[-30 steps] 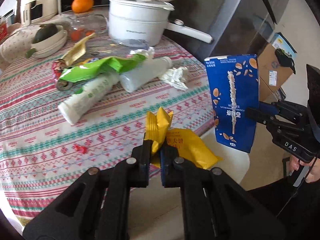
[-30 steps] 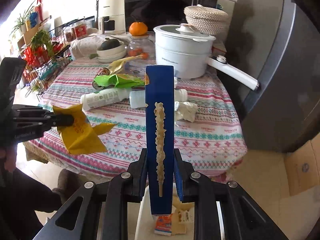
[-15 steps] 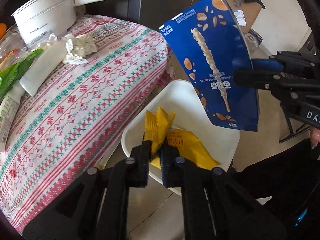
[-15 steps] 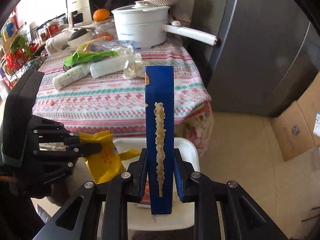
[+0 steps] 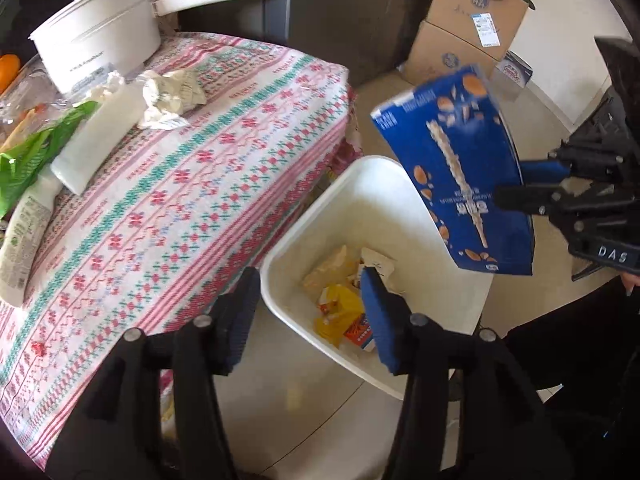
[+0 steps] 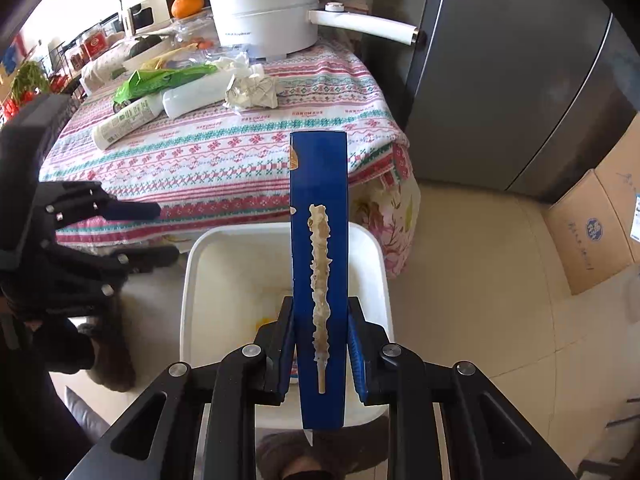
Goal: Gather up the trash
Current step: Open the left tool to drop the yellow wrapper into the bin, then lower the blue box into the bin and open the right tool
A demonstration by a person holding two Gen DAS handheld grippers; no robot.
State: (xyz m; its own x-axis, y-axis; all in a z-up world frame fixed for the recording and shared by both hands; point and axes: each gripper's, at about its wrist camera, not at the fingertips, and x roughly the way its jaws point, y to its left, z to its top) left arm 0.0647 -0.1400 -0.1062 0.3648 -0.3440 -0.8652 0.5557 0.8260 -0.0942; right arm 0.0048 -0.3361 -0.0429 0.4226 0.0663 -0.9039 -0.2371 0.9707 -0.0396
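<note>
A white bin stands on the floor beside the table; it also shows in the right wrist view. My left gripper is open and empty above the bin's near edge. The yellow wrapper lies inside the bin among other scraps. My right gripper is shut on a blue snack box and holds it upright over the bin; the box shows tilted in the left wrist view. White bottles, a green wrapper and crumpled paper lie on the table.
The table has a patterned cloth and a white pot with a long handle at the back. A dark fridge stands right of the table. Cardboard boxes sit on the floor beyond the bin.
My left gripper has opened and the yellow wrapper has dropped into the bin. My right gripper still holds the blue box, which has come lower over the bin.
</note>
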